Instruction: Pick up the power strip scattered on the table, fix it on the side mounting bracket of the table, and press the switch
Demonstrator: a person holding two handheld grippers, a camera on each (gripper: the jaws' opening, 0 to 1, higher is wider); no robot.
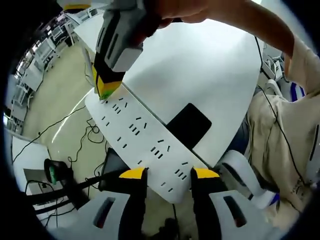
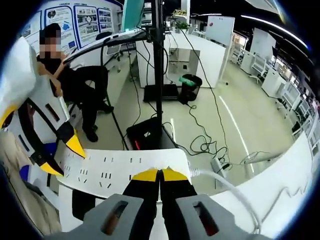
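A white power strip (image 1: pixel 145 140) with several socket rows runs along the edge of the white table (image 1: pixel 210 65). My left gripper (image 1: pixel 168 173) straddles its near end, with the yellow-tipped jaws closed against both long sides. My right gripper (image 1: pixel 106 90) comes down from above, and its tip touches the strip's far end. In the right gripper view, my right gripper (image 2: pixel 160 175) has its jaws pressed together at the edge of the strip (image 2: pixel 115 172), close to where the white cable (image 2: pixel 225 185) leaves it. The left gripper (image 2: pixel 62 156) grips the opposite end.
A black rectangle (image 1: pixel 189 125) lies on the table beside the strip. A person's beige clothing (image 1: pixel 285 130) is at the right. Beyond the table edge stand a black pole (image 2: pixel 159 75) with a base, floor cables (image 2: pixel 205 142), a dark bin (image 2: pixel 190 86) and a seated person (image 2: pixel 75 85).
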